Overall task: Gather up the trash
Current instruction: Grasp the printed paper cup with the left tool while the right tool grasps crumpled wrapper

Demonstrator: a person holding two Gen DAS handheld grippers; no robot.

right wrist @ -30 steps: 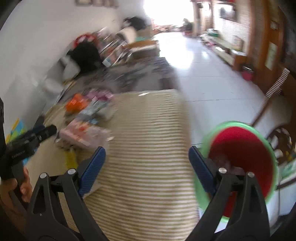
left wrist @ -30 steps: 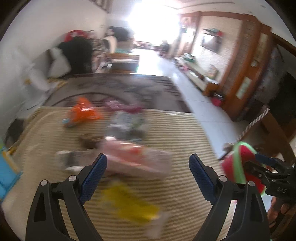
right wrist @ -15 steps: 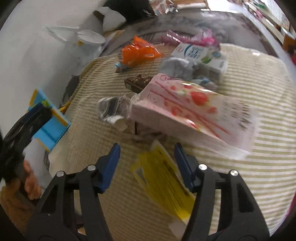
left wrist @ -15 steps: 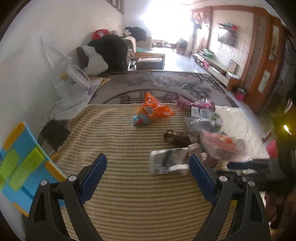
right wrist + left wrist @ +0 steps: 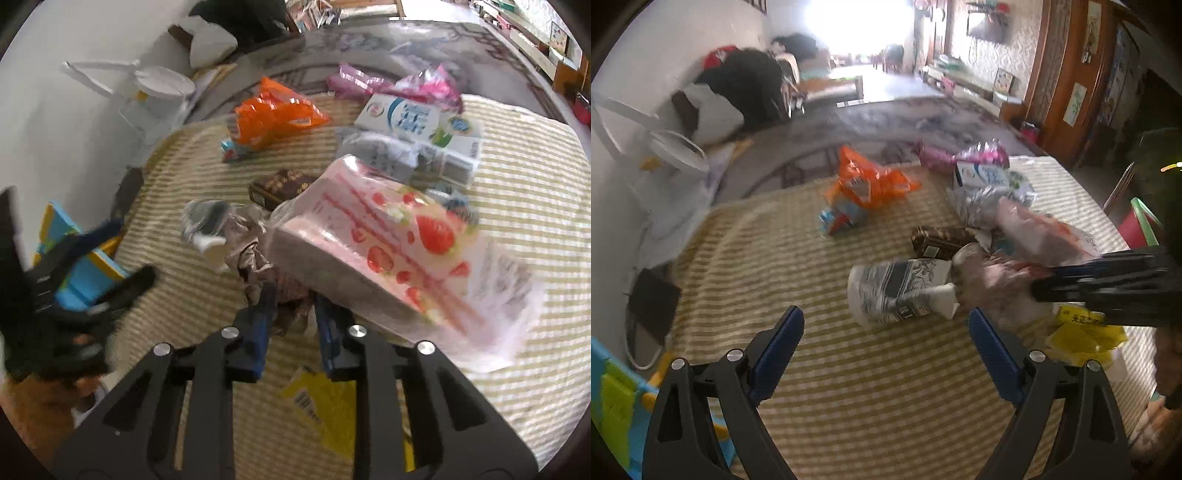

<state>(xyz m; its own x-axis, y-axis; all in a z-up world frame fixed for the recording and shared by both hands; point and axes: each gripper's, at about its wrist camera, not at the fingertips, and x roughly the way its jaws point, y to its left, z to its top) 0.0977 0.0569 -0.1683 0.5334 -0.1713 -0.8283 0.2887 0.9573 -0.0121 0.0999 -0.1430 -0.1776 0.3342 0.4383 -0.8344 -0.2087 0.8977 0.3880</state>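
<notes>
Two views split the scene between them. From the left wrist, the left gripper hangs with its blue-padded jaws spread wide and nothing between them, above a striped yellow-green woven mat. Just ahead of the jaws lies a crinkled black-and-white printed wrapper, with a dark brown snack box behind it and an orange foil packet farther back. Only this view shows the red bin with a green rim at the mat's right edge, and the right gripper seen side-on, its jaws pressed together in a blurred pinkish bag. A yellow wrapper lies under it.

From the right wrist, the grip is plainer: the right gripper has its jaws nearly together on a crumpled brownish clear plastic wrapper. Touching that wrapper on the right is a glossy pink bag printed with strawberries. Beyond it sits a white-and-blue carton and a shiny pink foil wrapper, sharper here than in the other view. The left gripper shows blurred at the left edge, jaws apart.
</notes>
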